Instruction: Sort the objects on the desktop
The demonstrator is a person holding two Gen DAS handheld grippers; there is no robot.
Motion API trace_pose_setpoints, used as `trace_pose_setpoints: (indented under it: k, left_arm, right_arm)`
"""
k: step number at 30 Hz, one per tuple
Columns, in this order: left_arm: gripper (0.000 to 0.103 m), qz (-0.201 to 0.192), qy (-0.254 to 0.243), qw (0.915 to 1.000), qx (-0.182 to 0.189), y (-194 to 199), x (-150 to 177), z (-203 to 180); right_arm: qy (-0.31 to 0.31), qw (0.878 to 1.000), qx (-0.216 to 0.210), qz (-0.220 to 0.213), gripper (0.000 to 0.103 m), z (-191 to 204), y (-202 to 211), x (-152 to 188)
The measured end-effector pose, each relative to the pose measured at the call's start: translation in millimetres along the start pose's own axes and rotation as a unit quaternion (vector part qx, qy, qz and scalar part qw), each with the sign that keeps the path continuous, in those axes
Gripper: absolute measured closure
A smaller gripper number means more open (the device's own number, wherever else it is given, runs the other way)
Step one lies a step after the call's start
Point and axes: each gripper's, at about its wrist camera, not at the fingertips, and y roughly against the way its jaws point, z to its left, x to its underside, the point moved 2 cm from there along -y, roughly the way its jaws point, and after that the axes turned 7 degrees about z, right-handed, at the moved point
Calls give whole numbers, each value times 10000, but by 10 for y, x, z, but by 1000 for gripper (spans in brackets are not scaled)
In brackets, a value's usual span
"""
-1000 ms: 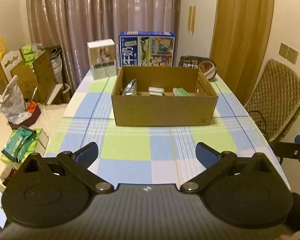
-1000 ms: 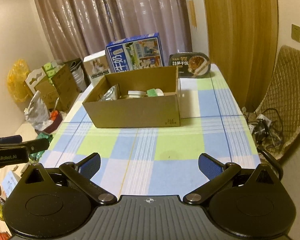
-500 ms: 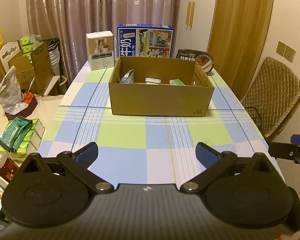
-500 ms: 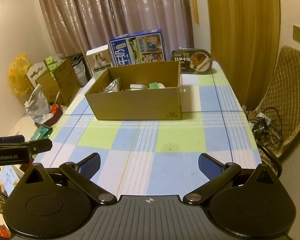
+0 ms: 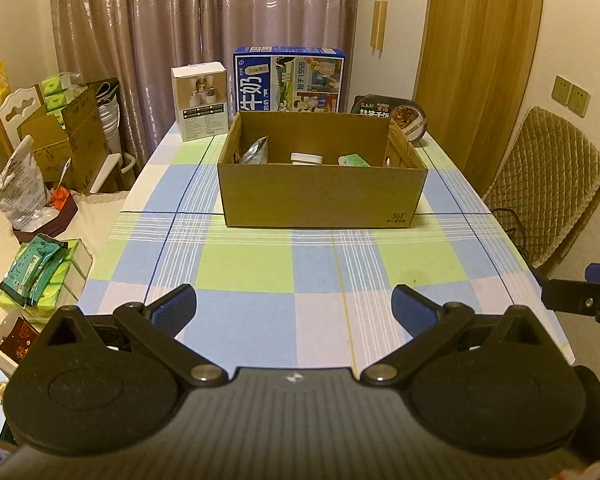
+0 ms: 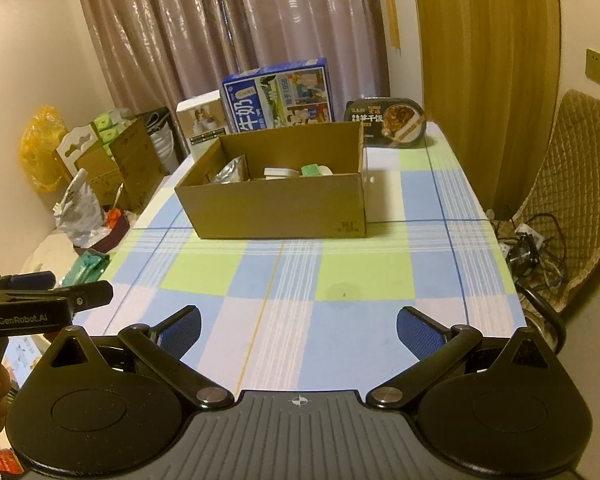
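An open cardboard box [image 5: 320,196] [image 6: 276,208] stands on the checked tablecloth past the middle of the table. Inside it lie a silver pouch [image 5: 256,151] [image 6: 230,172], a white lid or tub [image 5: 306,158] [image 6: 276,172] and a green packet [image 5: 354,160] [image 6: 312,170]. My left gripper [image 5: 294,308] is open over the near edge of the table, with nothing between its fingers. My right gripper [image 6: 298,330] is open too, empty, near the front edge and well short of the box.
Behind the box stand a blue milk carton case [image 5: 290,80] [image 6: 278,96], a small white box [image 5: 200,104] [image 6: 202,120] and a dark meal tray [image 5: 400,114] [image 6: 386,120]. A padded chair [image 5: 548,188] is to the right. Cartons, bags and packets [image 5: 34,276] crowd the floor at left.
Both grippers have drawn back from the box and risen a little; the box looks farther away. Both have stayed open and empty.
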Motion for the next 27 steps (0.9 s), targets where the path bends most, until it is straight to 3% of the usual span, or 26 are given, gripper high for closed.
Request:
trace_pose_setpoints:
  k: [27]
  left_arm:
    - [1,-89,43,9999,-23,-1,40,33]
  right_arm:
    - [62,10000,39,35,2,57,-29,30]
